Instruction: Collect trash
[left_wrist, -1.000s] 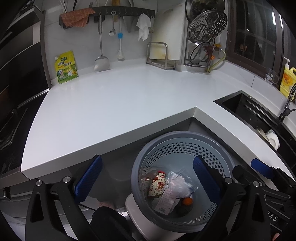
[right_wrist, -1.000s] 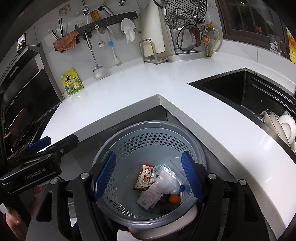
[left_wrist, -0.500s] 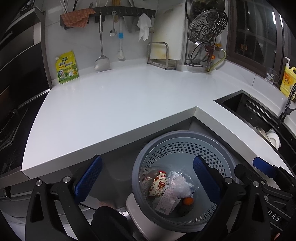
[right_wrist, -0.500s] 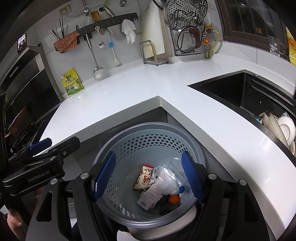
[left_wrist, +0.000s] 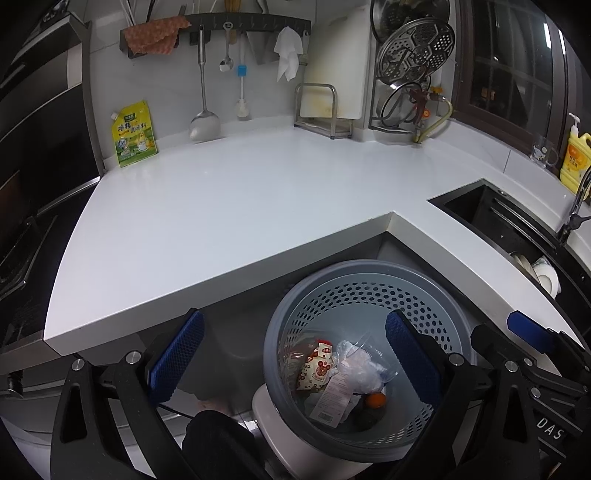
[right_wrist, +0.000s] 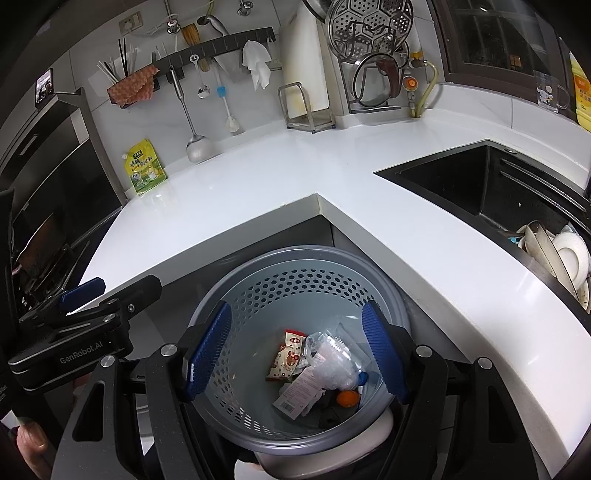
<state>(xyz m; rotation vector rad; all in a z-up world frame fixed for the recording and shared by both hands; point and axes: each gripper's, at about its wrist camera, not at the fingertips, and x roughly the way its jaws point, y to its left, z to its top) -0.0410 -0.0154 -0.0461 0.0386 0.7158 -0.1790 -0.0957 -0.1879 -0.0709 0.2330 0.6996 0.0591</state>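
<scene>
A grey perforated trash basket (left_wrist: 317, 295) (right_wrist: 258, 269) stands on the floor in the inner corner of the white counter. Inside lie a red-and-white snack wrapper (left_wrist: 317, 371) (right_wrist: 288, 360), a crumpled clear plastic bag (left_wrist: 360, 369) (right_wrist: 334, 360), a labelled packet (right_wrist: 301, 391) and an orange piece (left_wrist: 376, 399) (right_wrist: 348, 398). My left gripper (left_wrist: 293, 363) is open and empty above the basket's left rim. My right gripper (right_wrist: 295, 350) is open and empty, directly over the basket. The left gripper's body shows in the right wrist view (right_wrist: 74, 332).
The white L-shaped counter (left_wrist: 240, 206) (right_wrist: 424, 240) wraps around the basket. A yellow-green pouch (left_wrist: 133, 133) leans on the back wall. A black sink (right_wrist: 461, 181) with stacked dishes (right_wrist: 557, 258) is at right. Utensils hang on a wall rail (left_wrist: 240, 26).
Both grippers have drifted only slightly; the view barely shifts. The trash in the basket has not moved.
</scene>
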